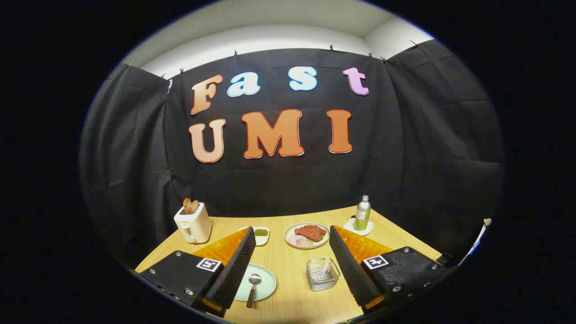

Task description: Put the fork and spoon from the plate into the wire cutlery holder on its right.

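A pale green plate (265, 281) lies on the wooden table close to my left finger. A spoon (253, 288) with a brown handle rests on it, bowl pointing away from me; a fork cannot be made out, since the left finger (234, 267) covers part of the plate. The wire cutlery holder (322, 273) stands to the plate's right, near the right finger (351, 270), and looks empty. My gripper (292, 236) hovers above the table, open, with nothing between its fingers.
Beyond the fingers sit a plate of food (307, 235), a small white dish of green bits (261, 234), a white toaster (193, 222) with bread slices at the far left, and a bottle (362, 213) on a white coaster at the far right.
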